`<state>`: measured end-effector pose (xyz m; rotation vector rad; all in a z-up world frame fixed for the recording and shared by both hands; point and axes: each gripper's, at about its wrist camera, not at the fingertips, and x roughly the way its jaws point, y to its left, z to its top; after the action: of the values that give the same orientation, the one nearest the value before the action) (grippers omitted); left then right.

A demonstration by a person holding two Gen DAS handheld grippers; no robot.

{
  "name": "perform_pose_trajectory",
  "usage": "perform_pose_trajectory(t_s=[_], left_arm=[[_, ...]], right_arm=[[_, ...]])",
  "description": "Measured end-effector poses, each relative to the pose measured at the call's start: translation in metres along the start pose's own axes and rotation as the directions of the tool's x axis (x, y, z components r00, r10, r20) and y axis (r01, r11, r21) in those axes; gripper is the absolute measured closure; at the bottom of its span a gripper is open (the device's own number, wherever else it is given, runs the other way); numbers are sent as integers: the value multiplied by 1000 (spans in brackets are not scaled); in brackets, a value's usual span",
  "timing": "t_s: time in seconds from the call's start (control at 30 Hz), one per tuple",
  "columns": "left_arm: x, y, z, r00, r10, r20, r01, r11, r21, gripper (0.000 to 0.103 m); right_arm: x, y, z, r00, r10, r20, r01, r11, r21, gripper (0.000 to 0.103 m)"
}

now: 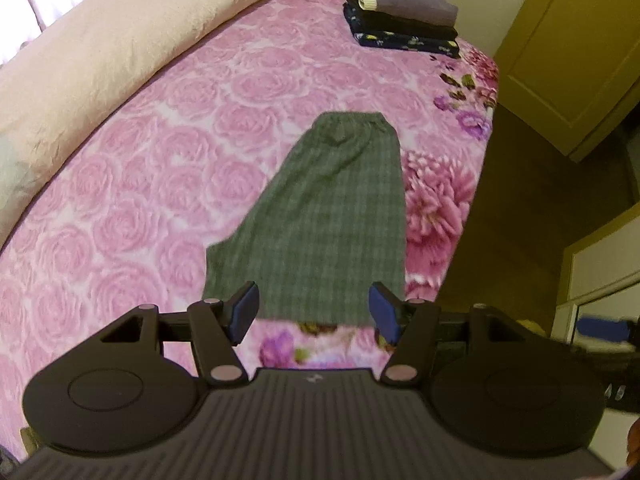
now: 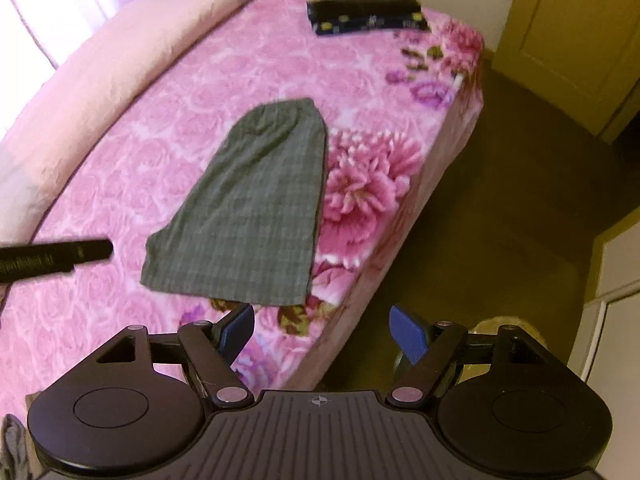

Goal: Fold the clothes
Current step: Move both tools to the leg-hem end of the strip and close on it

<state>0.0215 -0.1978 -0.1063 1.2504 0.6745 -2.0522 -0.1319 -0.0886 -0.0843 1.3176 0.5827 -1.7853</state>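
Note:
A grey-green checked garment (image 1: 324,216) lies flat on the pink flowered bedspread (image 1: 160,160), folded lengthwise, its waistband at the far end. It also shows in the right wrist view (image 2: 256,212). My left gripper (image 1: 314,308) is open and empty, its blue pads just above the garment's near hem. My right gripper (image 2: 324,336) is open and empty, hovering over the bed's near corner, short of the hem. Part of the left gripper (image 2: 56,258) shows at the left edge of the right wrist view.
A stack of folded clothes (image 1: 400,16) sits at the bed's far corner, also seen in the right wrist view (image 2: 364,4). A pale pink duvet (image 1: 100,68) lies along the left side. The bed edge (image 2: 400,248) drops to a brown floor (image 2: 500,200) on the right. A door (image 1: 568,52) stands beyond.

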Motion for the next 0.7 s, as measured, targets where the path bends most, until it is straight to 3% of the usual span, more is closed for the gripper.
perform_pose_trajectory(t_s=[0.17, 0.4, 0.5, 0.7], left_arm=[[17, 26, 8, 999, -50, -19, 49, 997, -59, 46], [35, 92, 4, 999, -46, -3, 45, 987, -152, 46], [49, 115, -2, 999, -36, -27, 30, 981, -192, 47], [86, 157, -22, 992, -115, -53, 92, 945, -314, 47]], right_arm=[[17, -14, 7, 996, 88, -29, -84, 989, 124, 25], [42, -37, 15, 960, 279, -29, -262, 929, 262, 26], [61, -43, 14, 956, 287, -61, -261, 926, 274, 26], [104, -53, 5, 942, 326, -82, -288, 909, 300, 26]])
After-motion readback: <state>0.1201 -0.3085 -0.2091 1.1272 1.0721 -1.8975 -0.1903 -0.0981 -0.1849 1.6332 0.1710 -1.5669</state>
